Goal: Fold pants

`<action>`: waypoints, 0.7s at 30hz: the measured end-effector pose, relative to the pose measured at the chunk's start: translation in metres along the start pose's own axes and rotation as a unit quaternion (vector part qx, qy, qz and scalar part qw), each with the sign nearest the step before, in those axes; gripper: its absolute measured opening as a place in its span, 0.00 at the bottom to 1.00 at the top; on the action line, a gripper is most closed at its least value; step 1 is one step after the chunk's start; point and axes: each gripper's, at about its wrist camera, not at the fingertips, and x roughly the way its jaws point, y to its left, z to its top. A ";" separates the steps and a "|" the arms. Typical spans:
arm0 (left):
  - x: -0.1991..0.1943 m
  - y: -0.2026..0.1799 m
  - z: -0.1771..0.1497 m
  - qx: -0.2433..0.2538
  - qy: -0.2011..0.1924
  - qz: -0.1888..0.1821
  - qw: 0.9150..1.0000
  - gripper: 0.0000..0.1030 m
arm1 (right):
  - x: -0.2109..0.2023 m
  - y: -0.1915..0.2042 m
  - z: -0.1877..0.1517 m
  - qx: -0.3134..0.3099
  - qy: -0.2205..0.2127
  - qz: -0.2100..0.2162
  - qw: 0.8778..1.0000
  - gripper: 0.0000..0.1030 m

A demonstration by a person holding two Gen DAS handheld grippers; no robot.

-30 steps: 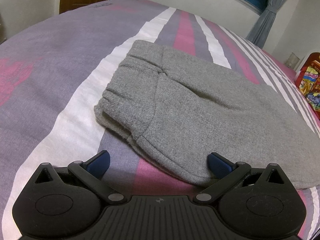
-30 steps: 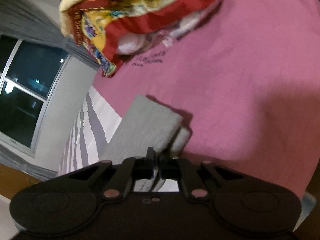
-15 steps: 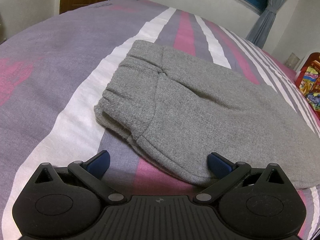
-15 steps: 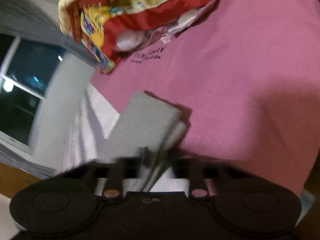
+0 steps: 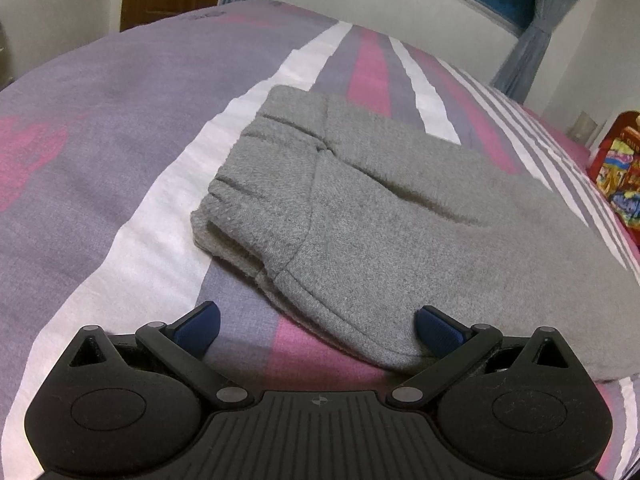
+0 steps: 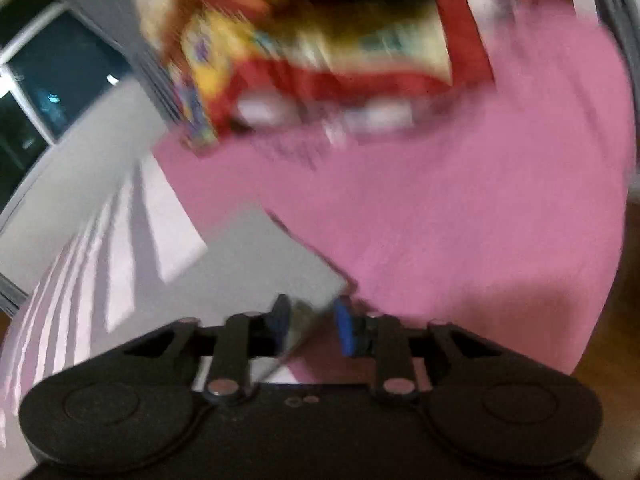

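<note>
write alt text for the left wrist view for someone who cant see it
Folded grey pants lie on a striped purple, pink and white bedspread. The left gripper sits open at their near edge, one blue fingertip touching the fabric. A window and curtains are behind.

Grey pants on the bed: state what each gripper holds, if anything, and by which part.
The left gripper holds nothing; it is open at the grey pants. The right gripper is parted around a pants corner, not clamped, though the picture is blurred.

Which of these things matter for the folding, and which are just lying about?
Part of the job:
grey fleece pants
left claw
right claw

Just lying about:
red and yellow printed bag
striped purple, pink and white bedsheet
</note>
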 end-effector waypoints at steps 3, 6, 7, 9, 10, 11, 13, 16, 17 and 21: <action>-0.020 0.004 -0.001 -0.039 -0.044 -0.015 0.998 1.00 | -0.011 0.049 0.004 -0.066 0.018 0.092 0.993 0.26; -0.038 0.019 -0.002 -0.093 -0.090 -0.030 0.991 1.00 | -0.013 0.122 0.001 -0.152 0.041 0.187 0.970 0.34; -0.041 0.024 -0.001 -0.104 -0.099 -0.035 0.989 1.00 | -0.011 0.150 -0.001 -0.171 0.052 0.222 0.959 0.41; -0.042 0.032 0.006 -0.119 -0.107 -0.044 0.986 0.92 | 0.000 0.208 -0.010 -0.204 0.085 0.288 0.932 0.49; -0.040 0.036 0.009 -0.127 -0.107 -0.048 0.985 0.76 | 0.008 0.238 -0.017 -0.216 0.100 0.315 0.919 0.50; -0.036 0.039 0.014 -0.132 -0.100 -0.054 0.985 0.61 | 0.015 0.265 -0.025 -0.229 0.114 0.338 0.906 0.50; -0.023 0.043 0.022 -0.135 -0.082 -0.058 0.986 0.60 | 0.036 0.321 -0.044 -0.257 0.146 0.377 0.878 0.50; -0.012 0.045 0.029 -0.125 -0.075 -0.060 0.988 0.61 | 0.072 0.388 -0.080 -0.288 0.202 0.404 0.844 0.49; -0.010 0.047 0.029 -0.125 -0.072 -0.062 0.988 0.61 | 0.086 0.406 -0.092 -0.297 0.220 0.404 0.837 0.49; -0.010 0.051 0.031 -0.124 -0.071 -0.071 0.987 0.61 | 0.124 0.449 -0.127 -0.327 0.260 0.393 0.819 0.49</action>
